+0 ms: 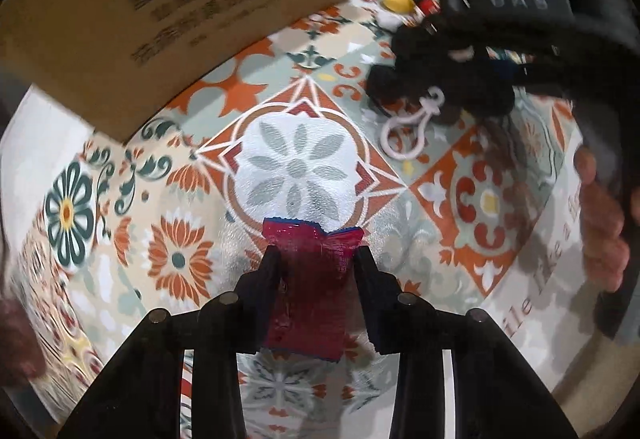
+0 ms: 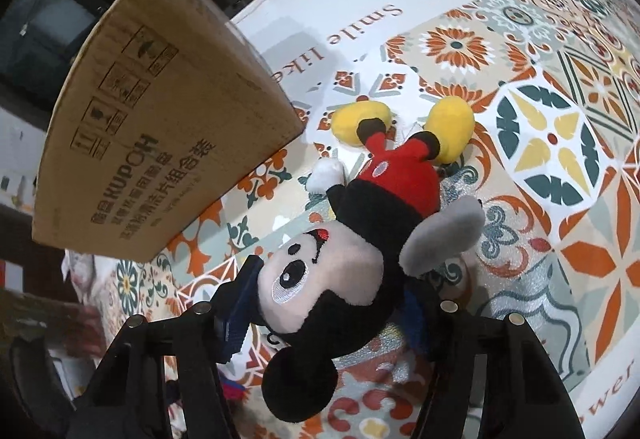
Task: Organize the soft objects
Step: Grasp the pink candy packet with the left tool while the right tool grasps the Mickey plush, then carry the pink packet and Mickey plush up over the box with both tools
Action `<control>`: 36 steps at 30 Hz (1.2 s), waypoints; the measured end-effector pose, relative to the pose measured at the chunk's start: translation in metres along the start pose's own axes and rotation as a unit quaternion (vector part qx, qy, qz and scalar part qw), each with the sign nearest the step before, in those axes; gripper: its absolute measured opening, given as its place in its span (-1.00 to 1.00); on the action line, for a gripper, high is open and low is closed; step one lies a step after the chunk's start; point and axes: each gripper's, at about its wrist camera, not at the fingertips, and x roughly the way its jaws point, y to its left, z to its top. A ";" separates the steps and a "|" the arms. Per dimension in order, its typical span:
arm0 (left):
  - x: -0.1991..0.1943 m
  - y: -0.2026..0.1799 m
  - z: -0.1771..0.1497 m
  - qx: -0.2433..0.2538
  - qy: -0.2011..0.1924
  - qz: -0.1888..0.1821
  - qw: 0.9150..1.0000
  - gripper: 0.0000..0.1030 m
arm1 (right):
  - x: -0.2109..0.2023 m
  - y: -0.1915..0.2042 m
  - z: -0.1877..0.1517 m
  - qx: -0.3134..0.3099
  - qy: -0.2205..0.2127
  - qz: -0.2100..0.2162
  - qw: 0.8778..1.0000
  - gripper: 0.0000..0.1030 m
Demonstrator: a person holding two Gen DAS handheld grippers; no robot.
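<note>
Left tongs: we see them aimed steeply down at the patterned worktop, narrowed, pinching a red packet.
Right tongs: angled down, half spread, clasping the mouse plush at its head; plush lies on the worktop beside the cardboard box.

Cardboard box crowding the left, plush mouse mid-table, patterned tablecloth open at right
</note>
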 end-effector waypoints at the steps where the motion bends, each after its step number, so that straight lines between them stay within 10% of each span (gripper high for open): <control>1: -0.001 0.003 -0.002 -0.014 -0.005 -0.003 1.000 -0.29 | 0.000 0.001 -0.002 -0.006 -0.001 0.000 1.000 0.23; 15: -0.031 0.027 -0.057 -0.206 -0.099 -0.050 0.972 -0.38 | -0.036 0.005 -0.020 -0.070 -0.030 0.019 0.997 0.20; 36: -0.101 -0.008 -0.052 -0.271 -0.223 -0.027 0.936 -0.59 | -0.112 0.029 -0.037 -0.148 -0.107 0.043 0.982 0.20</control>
